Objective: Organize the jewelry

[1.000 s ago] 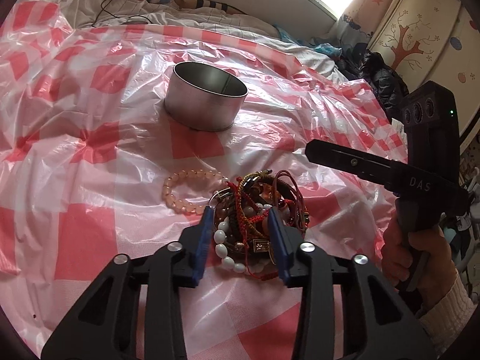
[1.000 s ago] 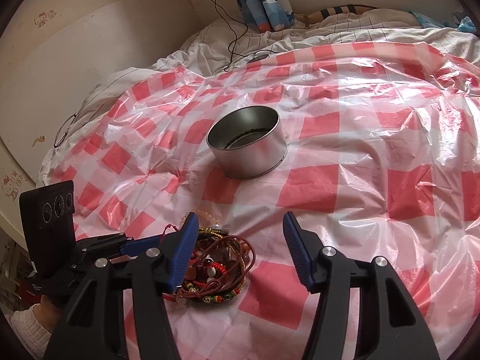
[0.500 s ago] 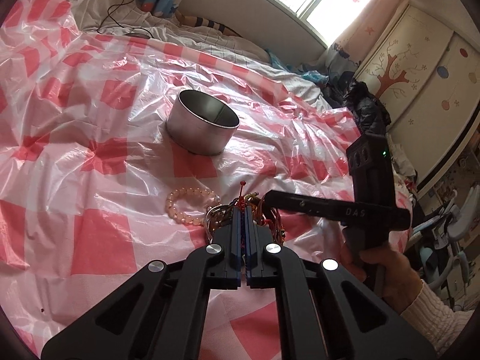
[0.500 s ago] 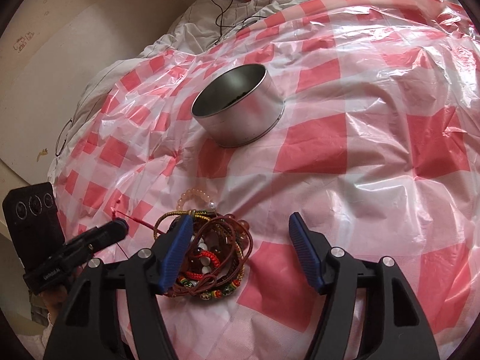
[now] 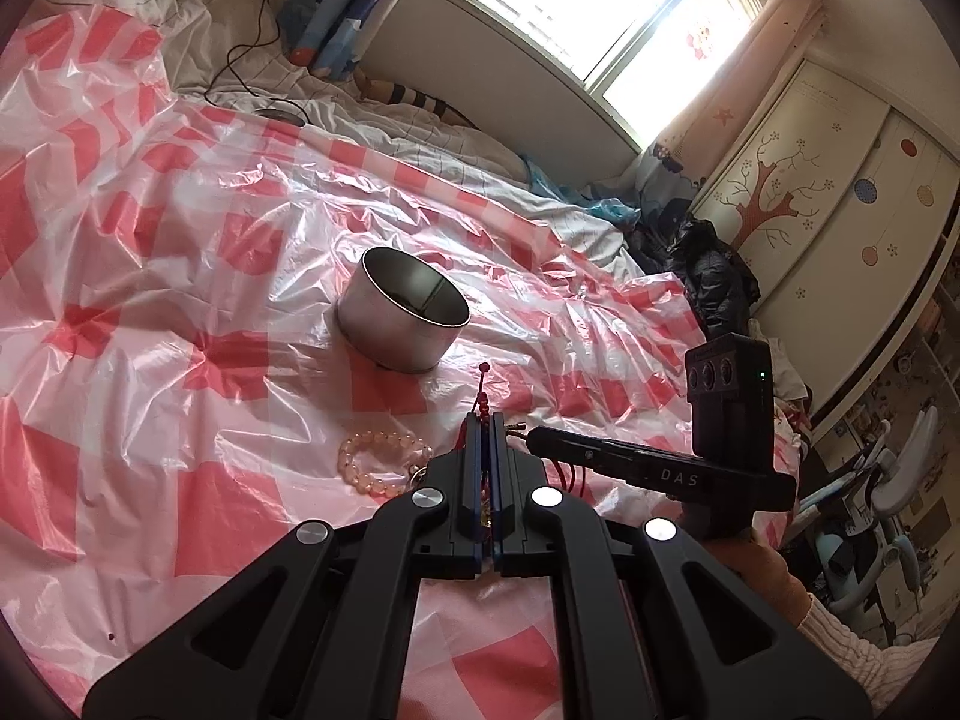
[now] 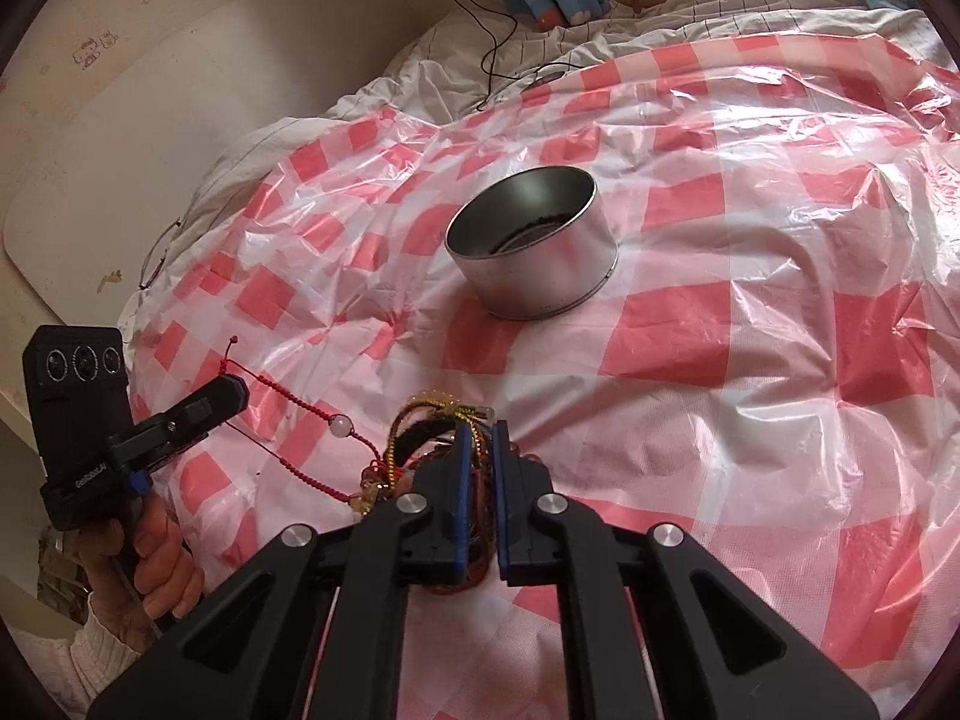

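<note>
Red cord point(image 6: 294, 399) stretches between left tool point(image 6: 231, 393) and right tool point(image 6: 478, 429).

Left wrist view: mounted just behind the left claw point(image 5: 486, 420), low over the bed point(image 5: 150, 312), facing toward the window point(image 5: 606, 12) and wardrobe point(image 5: 840, 192). Right wrist view: just behind the right claw point(image 6: 478, 429), facing toward the wall point(image 6: 150, 30). Shared by both: round tin point(image 5: 403, 319) point(image 6: 534, 252), checked plastic sheet point(image 5: 120, 420) point(image 6: 750, 420), and each other's claw.

tin point(image 5: 403, 319): brushed metal | sheet point(image 6: 750, 372): glossy crinkled plastic | bracelet point(image 5: 378, 462): smooth glossy beads
</note>
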A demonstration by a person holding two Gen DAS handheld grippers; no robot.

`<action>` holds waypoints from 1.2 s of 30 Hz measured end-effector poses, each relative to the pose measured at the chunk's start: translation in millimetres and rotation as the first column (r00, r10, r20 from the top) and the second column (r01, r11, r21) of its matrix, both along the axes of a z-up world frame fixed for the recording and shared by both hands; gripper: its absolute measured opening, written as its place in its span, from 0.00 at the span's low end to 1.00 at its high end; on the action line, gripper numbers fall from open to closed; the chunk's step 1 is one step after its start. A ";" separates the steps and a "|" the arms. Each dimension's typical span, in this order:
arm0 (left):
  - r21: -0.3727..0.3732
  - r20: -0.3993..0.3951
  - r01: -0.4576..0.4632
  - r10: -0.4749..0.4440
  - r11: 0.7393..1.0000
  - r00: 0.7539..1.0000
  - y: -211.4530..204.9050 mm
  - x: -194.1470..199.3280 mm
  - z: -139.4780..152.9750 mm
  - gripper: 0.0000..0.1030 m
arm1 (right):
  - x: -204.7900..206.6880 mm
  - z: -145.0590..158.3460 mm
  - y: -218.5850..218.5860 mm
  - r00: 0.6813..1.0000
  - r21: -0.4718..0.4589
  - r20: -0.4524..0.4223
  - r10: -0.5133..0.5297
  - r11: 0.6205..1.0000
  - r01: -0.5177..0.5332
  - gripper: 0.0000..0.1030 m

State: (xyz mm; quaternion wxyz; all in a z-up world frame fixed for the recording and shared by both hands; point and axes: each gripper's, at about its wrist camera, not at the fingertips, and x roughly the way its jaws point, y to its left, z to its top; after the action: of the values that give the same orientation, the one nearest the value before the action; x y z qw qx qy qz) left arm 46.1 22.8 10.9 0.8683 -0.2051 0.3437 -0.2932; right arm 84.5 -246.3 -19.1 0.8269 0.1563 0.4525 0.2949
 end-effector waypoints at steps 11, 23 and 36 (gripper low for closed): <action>0.000 0.003 -0.018 0.018 1.000 1.000 2.8 0.6 -2.3 0.02 | -0.9 -0.1 -10.9 0.999 0.017 -0.020 -0.029 0.999 0.029 0.06; 0.003 -0.010 -0.009 0.009 1.000 1.000 2.7 2.1 -3.6 0.02 | -7.9 -16.4 -12.2 0.991 -0.085 -0.135 -0.015 0.996 0.003 0.56; -0.001 0.001 -0.007 0.007 1.000 1.000 4.2 0.9 -3.0 0.02 | -36.3 33.6 -24.3 0.995 0.121 0.101 0.002 0.993 -0.014 0.03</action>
State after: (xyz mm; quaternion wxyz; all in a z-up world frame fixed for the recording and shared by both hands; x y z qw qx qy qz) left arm 47.0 27.0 7.9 0.8694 -0.2066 0.3422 -0.2904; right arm 48.2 -270.6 14.4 0.8365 0.1893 0.3919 0.3328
